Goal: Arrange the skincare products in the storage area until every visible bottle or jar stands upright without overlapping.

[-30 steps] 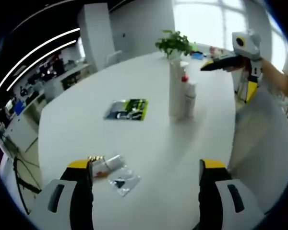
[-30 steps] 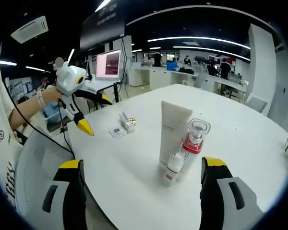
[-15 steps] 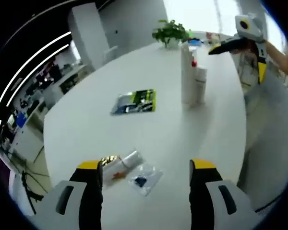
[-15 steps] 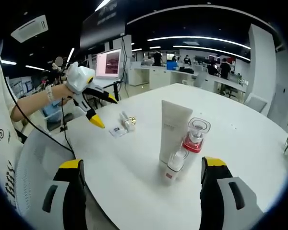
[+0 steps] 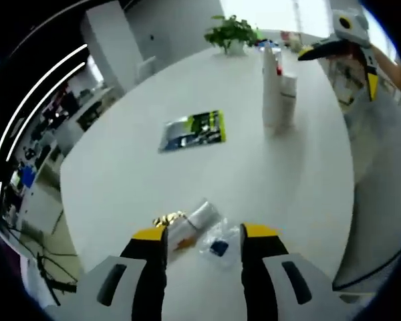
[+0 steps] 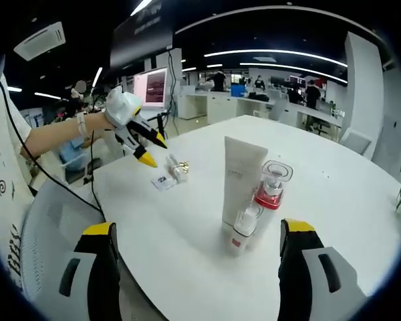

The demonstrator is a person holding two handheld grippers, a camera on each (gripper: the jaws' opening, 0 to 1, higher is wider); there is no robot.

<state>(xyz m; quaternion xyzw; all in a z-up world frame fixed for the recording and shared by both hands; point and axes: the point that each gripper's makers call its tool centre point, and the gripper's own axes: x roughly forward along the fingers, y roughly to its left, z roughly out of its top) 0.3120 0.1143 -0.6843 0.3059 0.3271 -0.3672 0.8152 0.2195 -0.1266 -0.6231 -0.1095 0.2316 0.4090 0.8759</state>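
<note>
- Hovering low over the white worktop (image 5: 120, 167), left claw (image 5: 202, 235) with yellow-tipped jaws partly closed in, nothing between them; seen from the right gripper view (image 6: 146, 148) as a white body on a person's hand, jaws apart and pointing down at the small items.
- Lying flat just ahead of the left jaws: small white bottle with a gold cap (image 5: 187, 224), on its side, touching or just beside a clear sachet with a dark blue patch (image 5: 218, 246); same pair seen small in the right gripper view, bottle (image 6: 178, 170) and sachet (image 6: 163, 181).
- Standing upright mid-worktop, close together: tall white tube (image 6: 240, 179), clear-capped bottle with a red collar (image 6: 270, 187), and a small white bottle with a red label (image 6: 240, 231) in front, touching or nearly touching the tube.
- Printing on the tube: faint grey lines, too small to read; red label likewise unreadable.
- Same cluster far off in the left gripper view (image 5: 278, 87), blurred.
- Lying flat between cluster and sachet: green-and-black printed packet (image 5: 194, 130), text illegible.
- Held wide open above the worktop edge, right claw (image 6: 195, 257), gripping nothing; seen in the left gripper view (image 5: 351, 50), partly cut off.
- Potted plant (image 5: 232, 32) at the far end.
</note>
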